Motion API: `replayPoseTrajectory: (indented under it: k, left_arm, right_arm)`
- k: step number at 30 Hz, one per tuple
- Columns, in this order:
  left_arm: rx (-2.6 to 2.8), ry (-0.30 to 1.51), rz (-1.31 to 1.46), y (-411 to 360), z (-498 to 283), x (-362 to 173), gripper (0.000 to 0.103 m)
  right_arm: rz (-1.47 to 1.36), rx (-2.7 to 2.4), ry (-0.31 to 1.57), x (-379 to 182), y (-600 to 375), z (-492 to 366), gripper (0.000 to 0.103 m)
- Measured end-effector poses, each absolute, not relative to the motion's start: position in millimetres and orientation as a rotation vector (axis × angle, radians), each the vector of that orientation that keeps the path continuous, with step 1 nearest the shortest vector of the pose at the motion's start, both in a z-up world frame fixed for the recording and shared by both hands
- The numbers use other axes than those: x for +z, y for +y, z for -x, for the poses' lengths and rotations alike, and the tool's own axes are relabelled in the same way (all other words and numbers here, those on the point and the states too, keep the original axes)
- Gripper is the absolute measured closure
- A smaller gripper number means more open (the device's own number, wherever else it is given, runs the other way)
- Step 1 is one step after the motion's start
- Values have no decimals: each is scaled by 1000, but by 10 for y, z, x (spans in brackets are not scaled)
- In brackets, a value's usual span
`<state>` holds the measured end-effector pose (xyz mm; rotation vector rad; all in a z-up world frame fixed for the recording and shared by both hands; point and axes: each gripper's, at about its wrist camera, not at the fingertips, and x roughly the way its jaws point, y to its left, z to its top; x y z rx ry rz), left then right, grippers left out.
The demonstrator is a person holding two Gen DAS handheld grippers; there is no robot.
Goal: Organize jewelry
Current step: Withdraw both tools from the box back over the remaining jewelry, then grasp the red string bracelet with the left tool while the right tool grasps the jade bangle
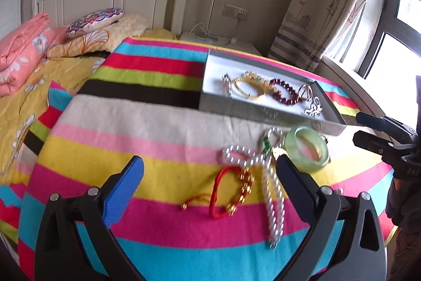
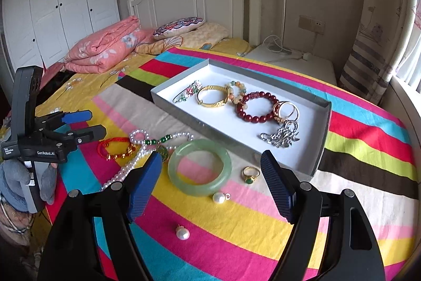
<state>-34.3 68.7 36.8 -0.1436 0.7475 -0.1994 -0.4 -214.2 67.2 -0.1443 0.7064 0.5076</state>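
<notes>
Jewelry is split between two places: bracelets and rings lie in the tray [image 2: 319, 146], while a jade bangle [image 2: 200, 170], pearl necklace [image 1: 273, 202], red cord [image 1: 223, 191], gold ring [image 2: 250, 173] and two loose pearls [image 2: 219, 198] are left on the striped cloth [image 2: 236, 233] beside it. Both grippers (left [image 1: 208, 175], right [image 2: 210, 181]) are held wide open above the cloth, with nothing gripped.

Daylight floods in from the window [image 1: 405, 25] to the right of the claws and blows it out to white. The striped blanket [image 2: 236, 223] ahead is bright and sharp, shadows soft. Fisheye bending curves the edges, and corners fall black.
</notes>
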Motion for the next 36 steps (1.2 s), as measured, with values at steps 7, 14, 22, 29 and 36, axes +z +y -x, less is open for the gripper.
replayPoseTrajectory:
  k: [7,14,22,29,36]
  left_arm:
    - [-258,732,145,729,479,265,4]
    - [-367,786,25,510,495,228,4]
    - [-388,911,-3,448,282,78,16]
    - [-372,902,3,501,273,74,37]
    - [-365,898,-10,549,284,84,81]
  right_arm:
    - [243,575,752,469,-1836,26,28]
    - [476,596,813,277,-1421,-25,36]
    - [496,624,884,219,-1358,-199,51]
    - [431,664,928,164,-1398,-266,55]
    - [381,699,928,160,-1419,-238,71]
